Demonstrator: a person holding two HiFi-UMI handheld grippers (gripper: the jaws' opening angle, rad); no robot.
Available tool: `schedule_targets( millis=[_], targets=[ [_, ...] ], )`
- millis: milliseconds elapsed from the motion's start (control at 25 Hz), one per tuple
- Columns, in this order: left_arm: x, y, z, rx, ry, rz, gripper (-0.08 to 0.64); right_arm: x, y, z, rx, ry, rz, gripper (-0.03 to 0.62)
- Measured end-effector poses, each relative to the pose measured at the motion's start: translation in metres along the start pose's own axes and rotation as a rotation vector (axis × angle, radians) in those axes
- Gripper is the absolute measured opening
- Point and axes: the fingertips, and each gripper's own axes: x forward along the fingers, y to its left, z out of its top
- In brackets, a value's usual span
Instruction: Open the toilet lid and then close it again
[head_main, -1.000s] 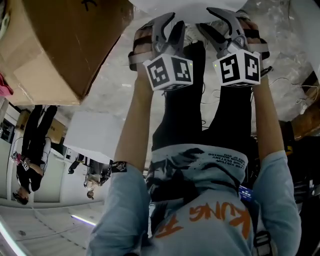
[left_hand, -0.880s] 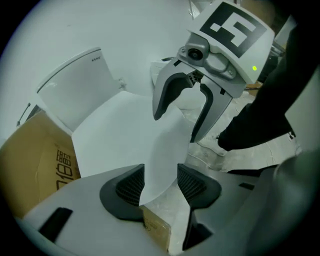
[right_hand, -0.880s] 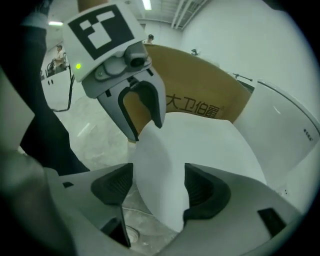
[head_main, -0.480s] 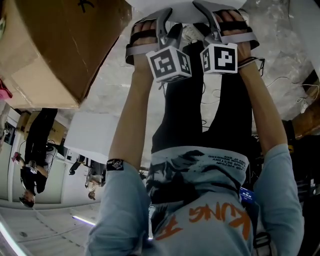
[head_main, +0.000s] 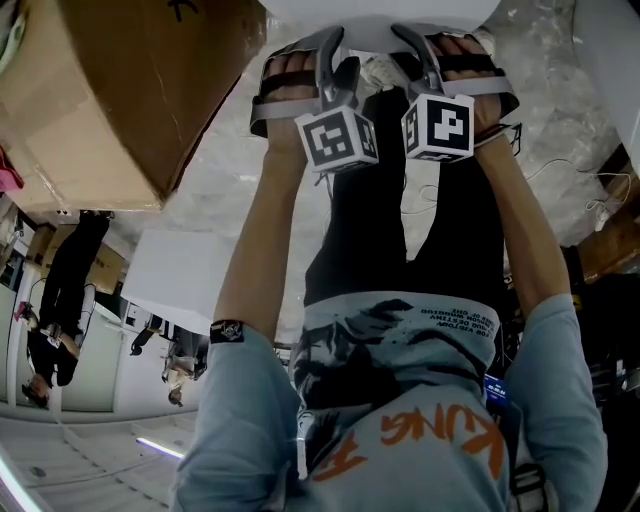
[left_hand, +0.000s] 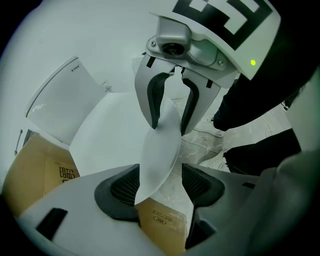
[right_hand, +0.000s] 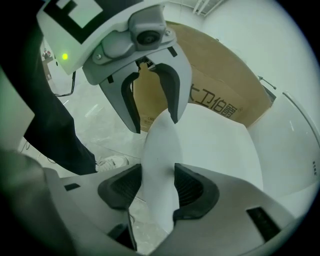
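The person bends over the toilet with both tools reaching down to the front rim of the white lid (left_hand: 112, 137). The head view shows the lid only as a pale shape at its top edge, beside a cardboard box (head_main: 110, 90). The two claws sit side by side on that rim, probably so that the weight is shared and the lid moves level instead of twisting or dropping. The left claw (left_hand: 160, 185) stands as wide as it goes. The rim runs between its pads, grazing the one on the left while floor shows in the gap by the other, so it guards the rim but does not hold it. The right claw (right_hand: 157, 187) is closing, and its pads look to meet the rim on both sides, so it seems to carry the lid alone for now. The tank (left_hand: 57, 97) stands beyond the lid, yet no view shows the bowl, so how far the lid is tilted is hard to say. Compared with a second ago, the marker cubes (head_main: 337, 140) have rolled from an outward splay to nearly square, drawn closer together, and moved up toward the lid in the head view.
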Motion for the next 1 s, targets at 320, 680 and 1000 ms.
schedule_targets(
  millis=[320,680,1000],
  targets=[
    [-0.009,0.013,0.007,0.001,-0.021,0.050,0.276,-0.022,-0.002,0.010,-0.022,-0.008,0.019,0.186],
    [-0.028,0.016,0.009,-0.019,-0.034,0.065,0.247,-0.040,-0.004,0.021,-0.017,-0.010,0.016,0.161],
    [-0.051,0.036,0.020,0.067,-0.068,0.271,0.213,-0.073,-0.013,0.034,-0.030,-0.034,-0.023,0.123]
  ],
)
